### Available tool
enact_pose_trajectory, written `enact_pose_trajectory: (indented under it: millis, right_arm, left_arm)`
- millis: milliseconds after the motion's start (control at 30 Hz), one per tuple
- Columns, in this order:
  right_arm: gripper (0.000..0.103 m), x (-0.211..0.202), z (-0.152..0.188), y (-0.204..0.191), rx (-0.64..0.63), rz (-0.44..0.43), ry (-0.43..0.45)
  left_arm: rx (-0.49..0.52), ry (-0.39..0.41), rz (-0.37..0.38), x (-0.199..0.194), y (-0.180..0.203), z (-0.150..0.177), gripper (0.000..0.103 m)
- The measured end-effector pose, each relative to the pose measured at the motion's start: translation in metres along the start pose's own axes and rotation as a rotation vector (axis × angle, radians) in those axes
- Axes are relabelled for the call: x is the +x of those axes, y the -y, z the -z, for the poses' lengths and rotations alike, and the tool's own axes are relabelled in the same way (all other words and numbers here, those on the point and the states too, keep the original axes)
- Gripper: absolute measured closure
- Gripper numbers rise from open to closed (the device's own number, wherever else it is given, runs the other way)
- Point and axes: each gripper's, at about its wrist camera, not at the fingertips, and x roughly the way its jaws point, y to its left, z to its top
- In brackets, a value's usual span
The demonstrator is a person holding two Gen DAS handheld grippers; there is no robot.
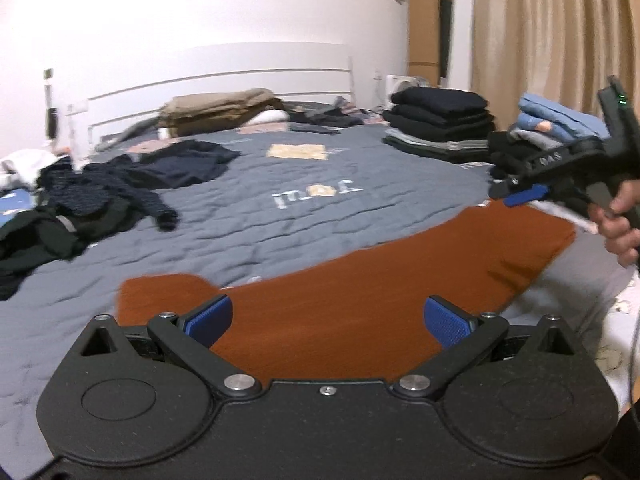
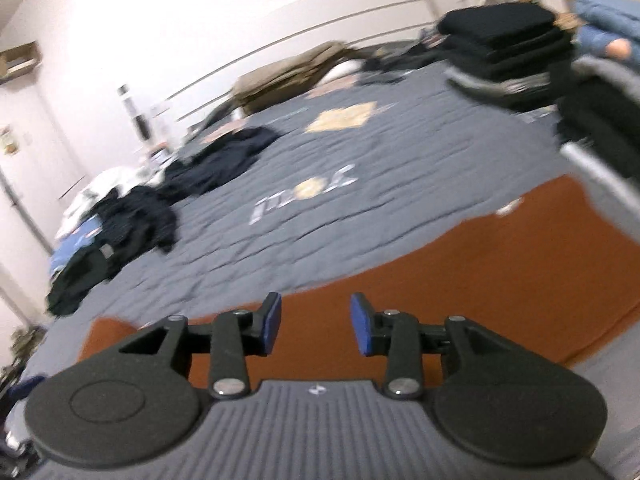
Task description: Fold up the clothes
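A rust-orange garment (image 1: 360,280) lies flat along the near edge of the grey quilted bed (image 1: 240,208); it also shows in the right wrist view (image 2: 480,272). My left gripper (image 1: 328,320) hovers over its near edge, wide open and empty. My right gripper (image 2: 316,324) is open and empty above the orange garment. In the left wrist view the right gripper (image 1: 520,194) is held by a hand at the garment's far right corner.
Dark unfolded clothes (image 1: 100,196) are heaped at the bed's left. Stacks of folded dark clothes (image 1: 440,124) and blue ones (image 1: 556,120) stand at the right. A tan bundle (image 1: 220,112) lies by the white headboard. Curtains (image 1: 560,32) hang at the right.
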Motion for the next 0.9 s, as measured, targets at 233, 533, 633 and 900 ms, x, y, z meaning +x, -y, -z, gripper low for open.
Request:
enact_pose_trajectory:
  millis: [233, 533, 633, 900]
  right_arm:
    - [0.063, 0.019, 0.024, -0.055, -0.066, -0.081, -0.047]
    - [0.061, 0.044, 0.05, -0.112, -0.136, -0.165, -0.109]
    - [0.06, 0.052, 0.057, -0.128, -0.155, -0.188, -0.13]
    - [0.06, 0.068, 0.069, -0.161, -0.186, -0.237, -0.172]
  left_arm:
    - [-0.025, -0.005, -0.119, -0.018, -0.04, 0.014, 0.012]
    - [0.048, -0.057, -0.227, -0.023, -0.074, 0.037, 0.061]
    - [0.085, -0.079, -0.249, -0.018, -0.081, 0.045, 0.07]
    - [0.153, -0.12, -0.259, 0.001, -0.085, 0.056, 0.069]
